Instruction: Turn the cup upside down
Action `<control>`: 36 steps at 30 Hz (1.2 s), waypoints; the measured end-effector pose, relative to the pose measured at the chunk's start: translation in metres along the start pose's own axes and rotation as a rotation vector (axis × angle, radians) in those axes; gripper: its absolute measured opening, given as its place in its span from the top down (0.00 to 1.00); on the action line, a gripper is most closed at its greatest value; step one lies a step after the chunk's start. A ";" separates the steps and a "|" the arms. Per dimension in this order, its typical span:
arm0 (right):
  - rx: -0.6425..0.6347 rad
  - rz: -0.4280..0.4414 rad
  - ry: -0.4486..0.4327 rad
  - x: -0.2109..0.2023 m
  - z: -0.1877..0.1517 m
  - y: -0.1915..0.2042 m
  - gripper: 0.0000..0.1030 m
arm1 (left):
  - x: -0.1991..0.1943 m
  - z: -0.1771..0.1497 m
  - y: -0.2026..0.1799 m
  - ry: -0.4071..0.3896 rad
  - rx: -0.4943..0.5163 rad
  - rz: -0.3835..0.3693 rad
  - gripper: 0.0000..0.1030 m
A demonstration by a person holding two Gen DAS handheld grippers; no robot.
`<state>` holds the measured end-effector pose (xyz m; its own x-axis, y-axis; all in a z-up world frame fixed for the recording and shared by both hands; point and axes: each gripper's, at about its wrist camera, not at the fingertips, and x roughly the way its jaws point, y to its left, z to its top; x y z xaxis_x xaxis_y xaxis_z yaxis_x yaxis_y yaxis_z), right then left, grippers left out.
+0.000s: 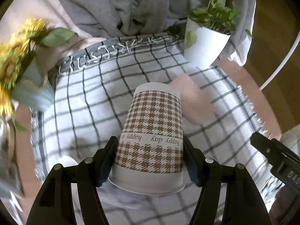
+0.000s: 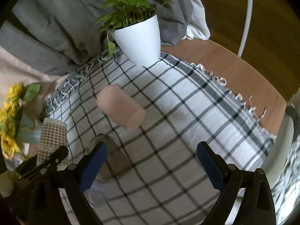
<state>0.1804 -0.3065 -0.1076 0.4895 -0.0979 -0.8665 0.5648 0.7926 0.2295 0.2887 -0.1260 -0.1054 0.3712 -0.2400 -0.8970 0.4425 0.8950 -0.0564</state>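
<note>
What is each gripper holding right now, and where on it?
The left gripper clamps the houndstooth paper cup by its sides, near the wide rim end. The right gripper is open and holds nothing.

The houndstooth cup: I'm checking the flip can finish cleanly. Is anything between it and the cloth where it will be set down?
Nothing visible. The left gripper holds the houndstooth cup, rim down, over bare checked cloth. The pink cylinder lies apart, behind it.

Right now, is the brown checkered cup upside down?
Yes. The cup stands wide rim down, its "happy day" lettering inverted, held between the left gripper's jaws.
</note>
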 end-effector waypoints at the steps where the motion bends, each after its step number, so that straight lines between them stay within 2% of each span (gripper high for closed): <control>1: -0.023 0.004 0.003 -0.003 0.004 -0.008 0.06 | -0.002 -0.004 -0.007 0.002 -0.022 -0.007 0.36; 12: -0.224 0.029 0.003 -0.018 0.027 -0.077 0.06 | -0.005 -0.048 -0.081 -0.006 -0.206 -0.032 0.37; 13: -0.235 0.031 0.003 -0.018 0.028 -0.082 0.06 | -0.004 -0.052 -0.086 -0.006 -0.216 -0.032 0.39; 14: -0.246 0.032 -0.001 -0.019 0.028 -0.086 0.06 | -0.001 -0.055 -0.091 -0.002 -0.223 -0.034 0.46; 16: -0.273 0.028 -0.001 -0.018 0.028 -0.095 0.06 | 0.008 -0.062 -0.100 0.020 -0.235 -0.060 0.54; 24: -0.307 0.012 0.002 -0.013 0.017 -0.120 0.06 | 0.036 -0.083 -0.116 0.081 -0.248 -0.080 0.61; 27: -0.313 0.012 -0.007 -0.014 0.013 -0.122 0.06 | 0.040 -0.088 -0.114 0.080 -0.247 -0.029 0.61; 33: -0.341 0.057 -0.035 -0.020 0.008 -0.111 0.06 | 0.013 -0.088 -0.102 -0.013 -0.259 0.016 0.61; 36: -0.353 0.094 -0.050 -0.028 0.005 -0.101 0.06 | -0.009 -0.084 -0.102 -0.079 -0.216 0.051 0.61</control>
<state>0.1129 -0.3870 -0.1048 0.5653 -0.0374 -0.8241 0.2565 0.9574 0.1325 0.1715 -0.1838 -0.1287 0.4555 -0.2132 -0.8643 0.2398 0.9644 -0.1116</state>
